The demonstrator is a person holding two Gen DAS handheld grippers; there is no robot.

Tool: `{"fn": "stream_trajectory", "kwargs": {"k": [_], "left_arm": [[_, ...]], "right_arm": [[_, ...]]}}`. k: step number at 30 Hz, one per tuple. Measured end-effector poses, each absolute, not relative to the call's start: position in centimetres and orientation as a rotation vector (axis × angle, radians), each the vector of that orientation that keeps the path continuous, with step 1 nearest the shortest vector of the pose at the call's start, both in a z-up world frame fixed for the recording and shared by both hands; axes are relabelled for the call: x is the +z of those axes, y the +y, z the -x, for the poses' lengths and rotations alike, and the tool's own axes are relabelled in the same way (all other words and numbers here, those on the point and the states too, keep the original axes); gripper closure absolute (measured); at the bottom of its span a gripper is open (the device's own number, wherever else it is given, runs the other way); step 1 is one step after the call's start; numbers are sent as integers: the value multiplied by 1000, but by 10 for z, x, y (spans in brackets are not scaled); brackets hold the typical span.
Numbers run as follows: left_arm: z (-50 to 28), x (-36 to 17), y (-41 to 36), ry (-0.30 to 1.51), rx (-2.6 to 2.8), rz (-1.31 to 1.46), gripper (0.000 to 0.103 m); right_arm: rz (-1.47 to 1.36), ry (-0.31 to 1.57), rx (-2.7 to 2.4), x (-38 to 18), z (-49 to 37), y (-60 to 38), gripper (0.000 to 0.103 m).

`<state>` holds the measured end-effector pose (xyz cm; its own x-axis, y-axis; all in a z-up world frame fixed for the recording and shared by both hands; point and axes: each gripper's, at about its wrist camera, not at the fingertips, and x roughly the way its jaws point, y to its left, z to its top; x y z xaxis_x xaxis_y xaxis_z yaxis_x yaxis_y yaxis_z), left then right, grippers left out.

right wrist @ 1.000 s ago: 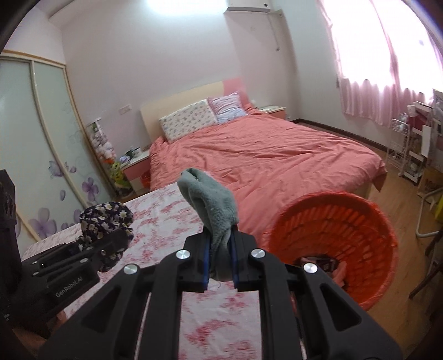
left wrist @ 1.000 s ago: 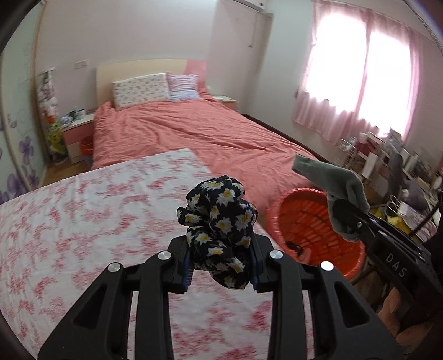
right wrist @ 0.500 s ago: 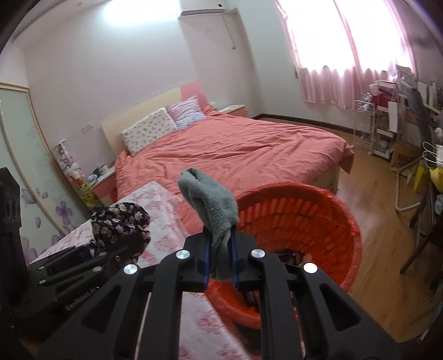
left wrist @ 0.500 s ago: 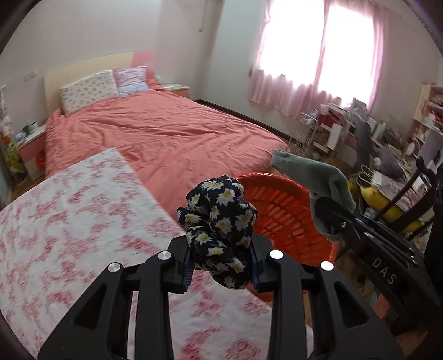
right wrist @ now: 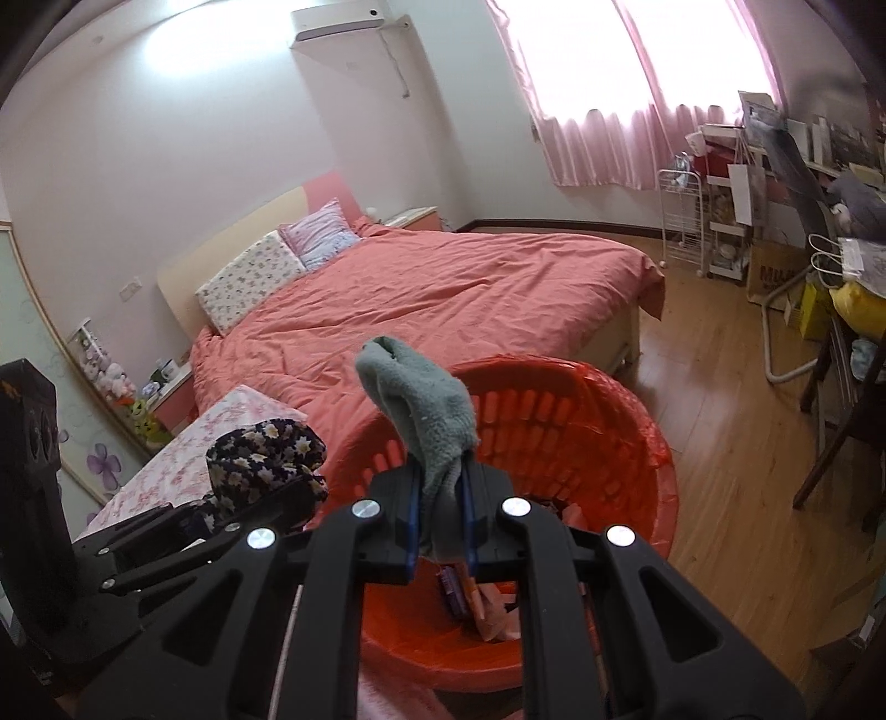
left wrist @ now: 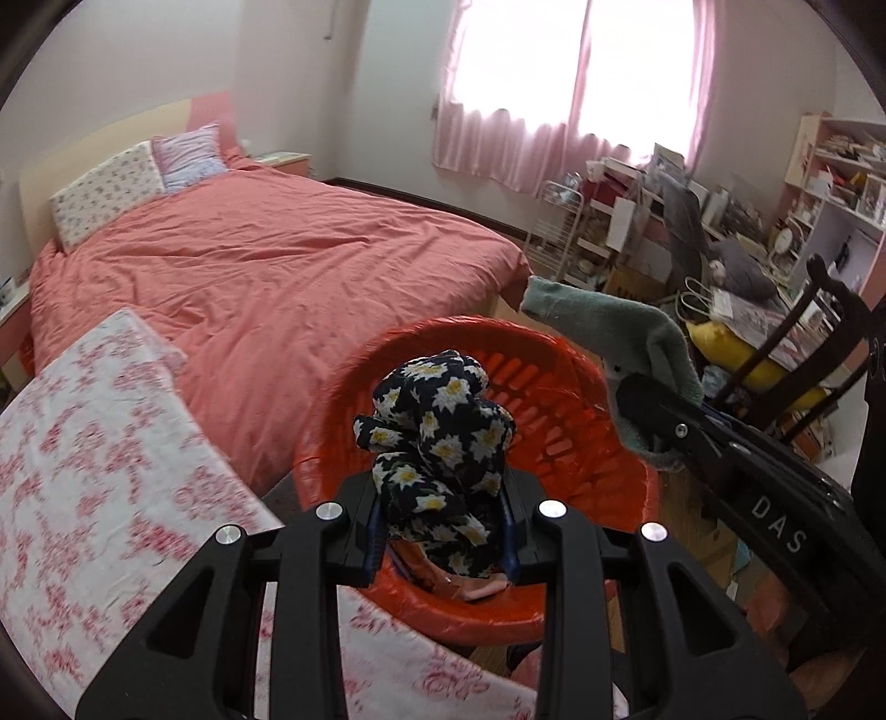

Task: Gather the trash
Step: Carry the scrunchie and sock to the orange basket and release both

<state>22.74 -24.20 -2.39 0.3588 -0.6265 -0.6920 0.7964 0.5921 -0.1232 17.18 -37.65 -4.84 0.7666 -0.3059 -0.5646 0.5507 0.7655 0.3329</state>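
Bedroom setting: a wide bed with a coral cover fills the upper left of both views, pink curtains hang at 1 o'clock, and wood flooring shows only in the right wrist view.

Hidden or unclear items:
- The orange basket is partly blocked in both views by the gripper bodies and the held cloth. Its near rim is cut off behind the fingers.
- Basket contents are hard to identify. The right wrist view shows pink and purple scraps at 6 o'clock inside it; the left wrist view shows only a pale pink fragment.
- The shelving and desk clutter at 3 o'clock in the left wrist view are too small to itemise.
- The floral sheet at 8 o'clock is blurred.

Gripper states:
- The left gripper is clamped on a black daisy-print cloth, which bunches upward above the fingers, over the basket's near side.
- The right gripper is closed tight on a grey-green towel, which stands up from the jaws over the basket opening.

View differences:
- The left wrist view shows the right gripper from the side at 3 o'clock, with the towel draped over its tip beside the basket's right rim.
- The right wrist view shows the left gripper at 8 o'clock, left of the basket, plus a wall air conditioner at 11 o'clock.
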Motion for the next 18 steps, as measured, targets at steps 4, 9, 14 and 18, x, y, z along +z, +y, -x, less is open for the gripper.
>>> {"fn": "stream_trajectory", "kwargs": {"k": [4,9,14,18], "left_arm": [[-230,-30,-250,788,-944,-265,71],[-235,-38,-254,814,-932,-273,66],[-237,-45,-253,842,-910,-285,55],[-235,-46,-254,853,-897,-293,48]], "right_arm": [[-528,522,-500,-58,-175,-386,90],[-563,525,-496,-68,-177,-397,84],[-576,524,-502,-71,-176,-401,64],[-581,520,-507,-70,-172,-399,63]]}}
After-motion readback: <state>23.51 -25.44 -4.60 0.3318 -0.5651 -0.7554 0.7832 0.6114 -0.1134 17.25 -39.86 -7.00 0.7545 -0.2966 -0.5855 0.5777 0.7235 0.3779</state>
